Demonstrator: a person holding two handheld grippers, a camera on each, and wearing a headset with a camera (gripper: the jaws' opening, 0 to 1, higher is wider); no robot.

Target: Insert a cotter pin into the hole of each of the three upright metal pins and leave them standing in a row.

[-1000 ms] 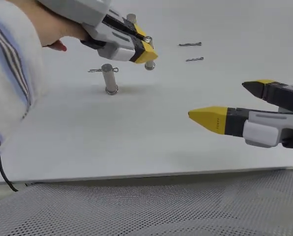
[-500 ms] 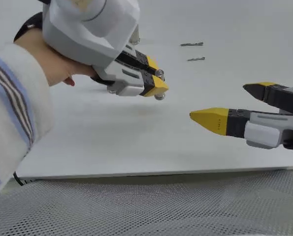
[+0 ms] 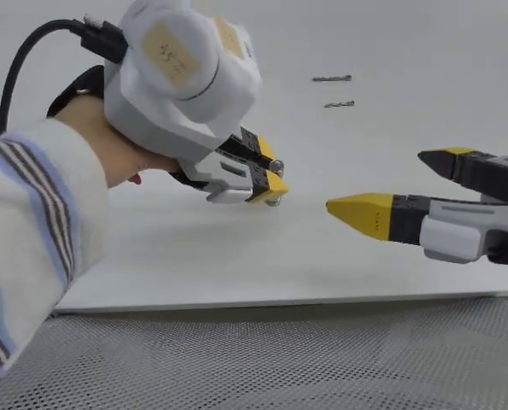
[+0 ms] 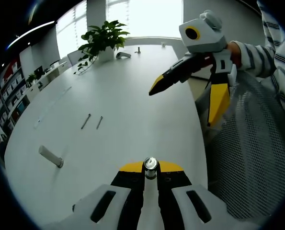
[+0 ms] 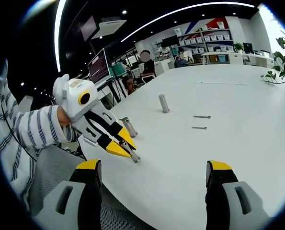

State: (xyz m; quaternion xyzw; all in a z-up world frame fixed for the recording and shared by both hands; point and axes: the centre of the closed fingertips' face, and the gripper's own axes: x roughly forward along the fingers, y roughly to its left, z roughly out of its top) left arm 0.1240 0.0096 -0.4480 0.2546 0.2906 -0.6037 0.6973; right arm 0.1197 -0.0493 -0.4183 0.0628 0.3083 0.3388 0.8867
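My left gripper point(image 3: 271, 181) is shut on a short metal pin point(image 3: 276, 169), held low over the white table point(image 3: 236, 256) near its front edge. The same metal pin point(image 4: 151, 167) stands up between the shut jaws in the left gripper view, and the right gripper view shows the pin point(image 5: 131, 154) tilted. My right gripper point(image 3: 373, 180) hovers open and holds nothing to its right. Two loose cotter pins point(image 3: 331, 79) point(image 3: 339, 104) lie further back. Two more metal pins point(image 5: 128, 126) point(image 5: 164, 103) stand on the table beyond the left gripper point(image 5: 117, 145).
A grey mesh chair back point(image 3: 236, 359) lies just below the table's front edge. A potted plant point(image 4: 101, 40) stands at the table's far end. One metal pin point(image 4: 51, 156) and the cotter pins point(image 4: 86, 121) sit left of the left gripper's line.
The left gripper has carried a metal pin from the back of the table towards the front edge and lower. It now hides the pin with the cotter. The right gripper has stayed put.
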